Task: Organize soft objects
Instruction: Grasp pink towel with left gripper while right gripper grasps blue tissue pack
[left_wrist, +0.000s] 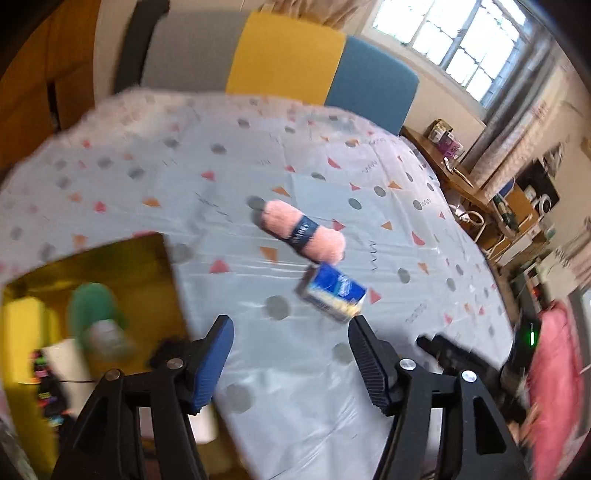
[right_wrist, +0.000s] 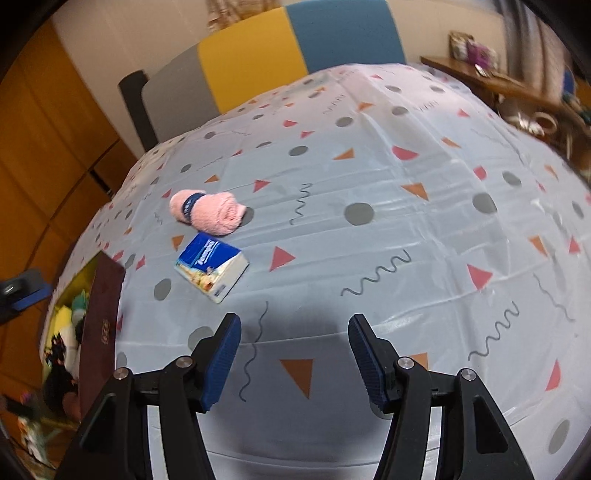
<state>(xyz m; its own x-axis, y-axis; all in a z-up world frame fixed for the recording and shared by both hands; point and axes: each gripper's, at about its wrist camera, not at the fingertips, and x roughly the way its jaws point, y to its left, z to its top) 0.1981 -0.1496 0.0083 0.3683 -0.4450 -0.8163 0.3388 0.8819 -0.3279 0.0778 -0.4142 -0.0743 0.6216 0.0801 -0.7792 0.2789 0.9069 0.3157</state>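
Observation:
A rolled pink towel (left_wrist: 304, 230) (right_wrist: 208, 212) with a dark band lies on the patterned tablecloth (left_wrist: 332, 369) (right_wrist: 406, 221). Just in front of it lies a blue tissue pack (left_wrist: 332, 291) (right_wrist: 212, 266). My left gripper (left_wrist: 291, 328) hovers open over the cloth, short of the pack, with nothing between its fingers. At its left is an open box (left_wrist: 110, 254) with a yellow inside, holding a blurred green soft thing (left_wrist: 94, 310). My right gripper (right_wrist: 294, 325) is open and empty above bare cloth, with the pack ahead to its left. The box's dark red flap (right_wrist: 101, 332) stands at the table's left edge.
Grey, yellow and blue chair backs (left_wrist: 288, 55) (right_wrist: 258, 55) line the far side of the table. A wooden sideboard (left_wrist: 454, 173) (right_wrist: 498, 79) with small items runs along the right wall. A pink sleeve (left_wrist: 554, 376) shows at the right edge of the left wrist view.

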